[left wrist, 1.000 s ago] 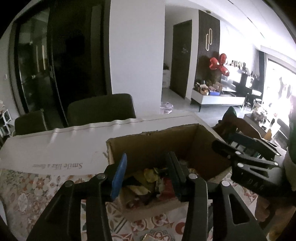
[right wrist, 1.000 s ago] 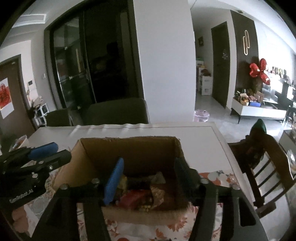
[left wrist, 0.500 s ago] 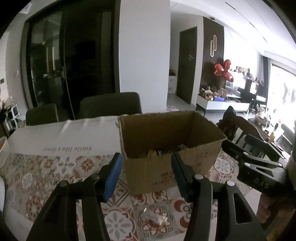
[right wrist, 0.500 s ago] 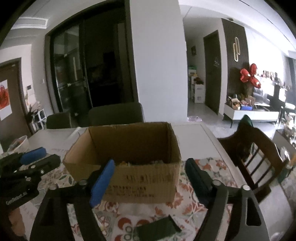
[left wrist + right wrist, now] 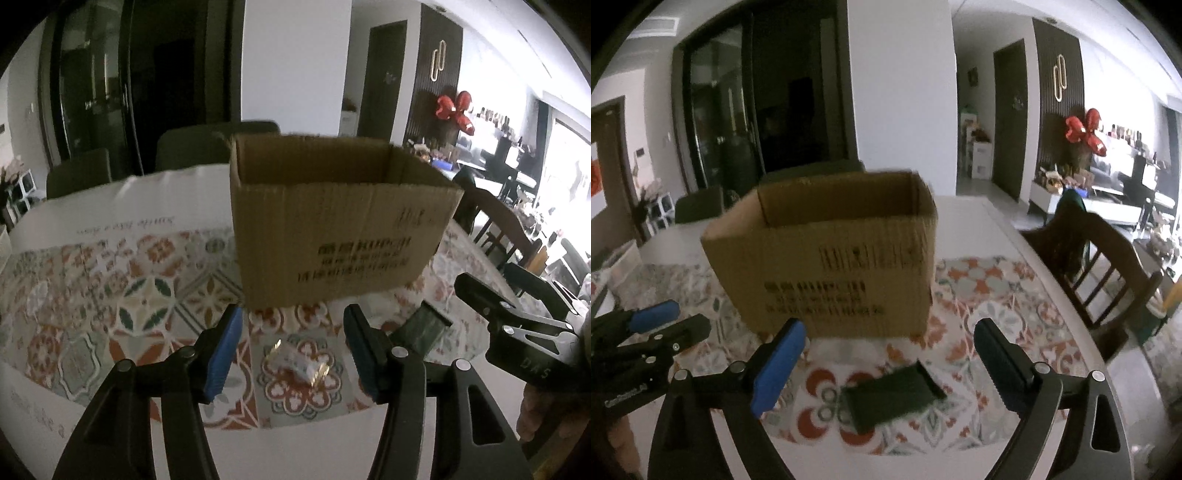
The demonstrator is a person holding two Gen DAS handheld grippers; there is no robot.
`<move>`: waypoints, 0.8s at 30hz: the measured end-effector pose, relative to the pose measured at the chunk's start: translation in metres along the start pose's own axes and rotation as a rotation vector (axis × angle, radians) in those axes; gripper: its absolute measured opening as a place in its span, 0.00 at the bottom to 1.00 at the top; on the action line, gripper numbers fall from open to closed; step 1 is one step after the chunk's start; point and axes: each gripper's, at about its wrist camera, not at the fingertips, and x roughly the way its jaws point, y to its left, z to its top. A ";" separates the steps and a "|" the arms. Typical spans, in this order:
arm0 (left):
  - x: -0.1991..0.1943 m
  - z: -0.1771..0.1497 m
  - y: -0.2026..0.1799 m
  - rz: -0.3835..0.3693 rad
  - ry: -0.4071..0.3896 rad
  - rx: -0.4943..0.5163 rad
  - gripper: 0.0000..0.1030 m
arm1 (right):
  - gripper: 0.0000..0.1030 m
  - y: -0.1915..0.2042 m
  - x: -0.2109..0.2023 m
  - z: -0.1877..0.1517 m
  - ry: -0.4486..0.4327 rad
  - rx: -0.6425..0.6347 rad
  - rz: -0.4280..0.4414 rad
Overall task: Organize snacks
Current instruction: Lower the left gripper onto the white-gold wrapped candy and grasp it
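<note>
Looking at the middle of my left view, I see the big brown box (image 5: 332, 229). Lower down, my left gripper (image 5: 291, 354) is wide open and empty, with the little white candy (image 5: 300, 365) lying sideways between its fingers. My right gripper (image 5: 886, 369) gapes empty over the dark green packet (image 5: 892, 397).

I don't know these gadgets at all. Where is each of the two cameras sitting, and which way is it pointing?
Left wrist view: sits on the left gripper, looking forward and down at a small wrapped candy before the cardboard box; its own fingers and the right gripper show.
Right wrist view: sits on the right gripper, facing a dark green packet and the box; the left gripper shows at left.
Shared: box, green packet, patterned tablecloth.
</note>
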 end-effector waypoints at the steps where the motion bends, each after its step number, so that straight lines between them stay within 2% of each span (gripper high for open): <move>1: 0.002 -0.004 -0.001 0.008 0.009 -0.006 0.54 | 0.90 -0.001 0.002 -0.004 0.011 0.004 -0.005; 12: 0.045 -0.027 -0.002 0.006 0.144 -0.093 0.54 | 0.91 -0.007 0.020 -0.039 0.120 0.035 -0.010; 20: 0.072 -0.038 -0.003 0.026 0.205 -0.133 0.54 | 0.91 -0.011 0.032 -0.052 0.174 0.075 -0.003; 24: 0.081 -0.038 -0.004 0.040 0.212 -0.152 0.54 | 0.91 -0.010 0.036 -0.055 0.193 0.082 0.001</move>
